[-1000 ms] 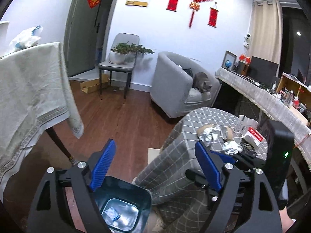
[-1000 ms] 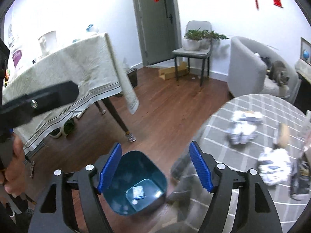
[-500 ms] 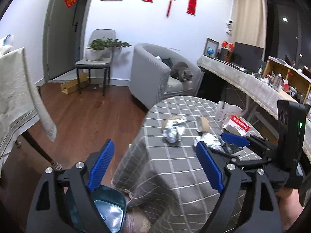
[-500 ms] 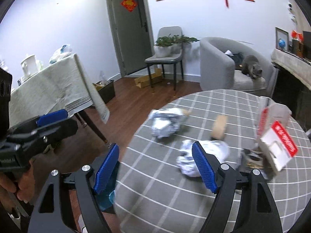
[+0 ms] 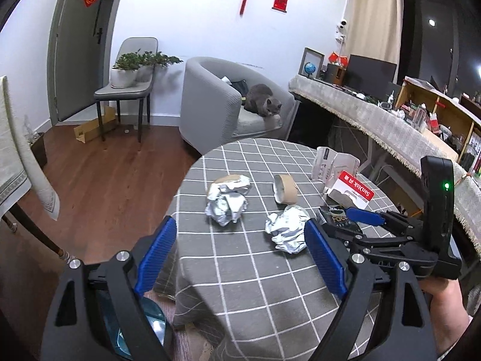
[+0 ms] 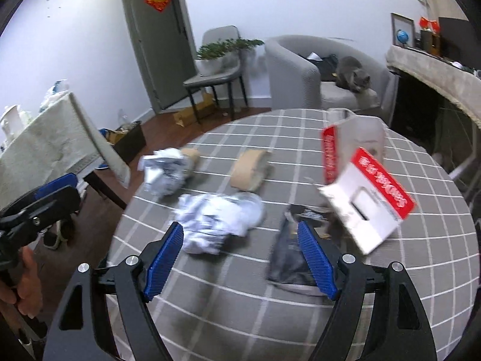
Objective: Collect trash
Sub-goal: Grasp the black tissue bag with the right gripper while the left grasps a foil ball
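Both tools are empty with their blue pads spread wide, and the trash is all sitting on the round checkered counter (image 5: 240,270).

The right tool (image 6: 240,258) looks lined up on the nearer crumpled foil wad (image 6: 219,222), which sits just ahead of its left pad. Next to it lies a dark flat wrapper (image 6: 288,255), partly under the right pad. Best bet for that grab is probably to centre the wad between the pads before closing, so the wrapper doesn't get dragged along. Foil squashes easily, so a firm pinch should hold it fine. The right view is blurry, so exact clearance is hard to call.

The left tool (image 5: 237,258) hovers over the counter's near edge, with the second foil wad (image 5: 227,203) further in, resting against a cardboard roll (image 5: 231,179). Another cardboard tape core (image 5: 285,189) and an opened red-and-white box (image 5: 350,191) are behind.

As for containers, a teal bin (image 5: 150,325) peeks out on the floor below the left tool's left finger. Only a sliver shows, so its contents can't be made out. The box looks empty from here, though that's a guess.
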{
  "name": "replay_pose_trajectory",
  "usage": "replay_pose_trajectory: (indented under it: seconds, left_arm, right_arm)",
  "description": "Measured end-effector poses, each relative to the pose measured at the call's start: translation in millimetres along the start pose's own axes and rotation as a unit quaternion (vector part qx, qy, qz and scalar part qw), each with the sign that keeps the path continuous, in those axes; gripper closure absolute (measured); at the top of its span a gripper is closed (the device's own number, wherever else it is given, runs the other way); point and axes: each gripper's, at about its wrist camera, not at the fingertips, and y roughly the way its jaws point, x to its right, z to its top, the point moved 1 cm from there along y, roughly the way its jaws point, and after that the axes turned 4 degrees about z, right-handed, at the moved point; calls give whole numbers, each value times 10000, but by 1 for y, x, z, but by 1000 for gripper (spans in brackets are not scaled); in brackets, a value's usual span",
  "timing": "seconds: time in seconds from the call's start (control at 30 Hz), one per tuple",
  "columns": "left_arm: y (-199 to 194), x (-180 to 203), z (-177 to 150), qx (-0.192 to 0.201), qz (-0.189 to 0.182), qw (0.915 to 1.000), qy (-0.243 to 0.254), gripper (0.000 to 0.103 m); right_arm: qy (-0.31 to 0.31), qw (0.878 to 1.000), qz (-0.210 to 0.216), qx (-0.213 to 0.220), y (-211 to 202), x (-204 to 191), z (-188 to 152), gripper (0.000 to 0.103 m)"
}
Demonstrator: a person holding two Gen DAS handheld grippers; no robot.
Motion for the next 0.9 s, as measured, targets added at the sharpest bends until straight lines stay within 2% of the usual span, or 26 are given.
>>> replay_pose_trajectory:
  seconds: [0.27,0.4,0.57,0.77,0.8,0.87,0.9]
  left_arm:
    - [22,19,1,-128,-143,9998,104,14]
    - [33,27,0,-205,-208,9994,173,14]
    - [45,37,-2,-306,-186,9989,303,14]
    - [60,47,-4,-459,-147,9982,349,14]
    - [61,49,-4,-480,-141,9981,368,14]
    - [65,52,-5,-527,-142,9977,414,14]
    - [67,54,-5,-554,-141,9975,420,14]
  right_arm:
    - [230,9991,-246,-271,7,36,-5,24]
    - [412,9983,-44,-408,11,45,-7,24]
    - [308,9981,144,-510,15,41,-7,24]
    - [91,9973,51,-724,22,33,-6,22]
    - [10,9973,-24,-737,22,32,-6,25]
    - [-140,9969,-173,-755,22,32,-4,40]
    - [-124,9971,-132,-740,22,34,-4,41]
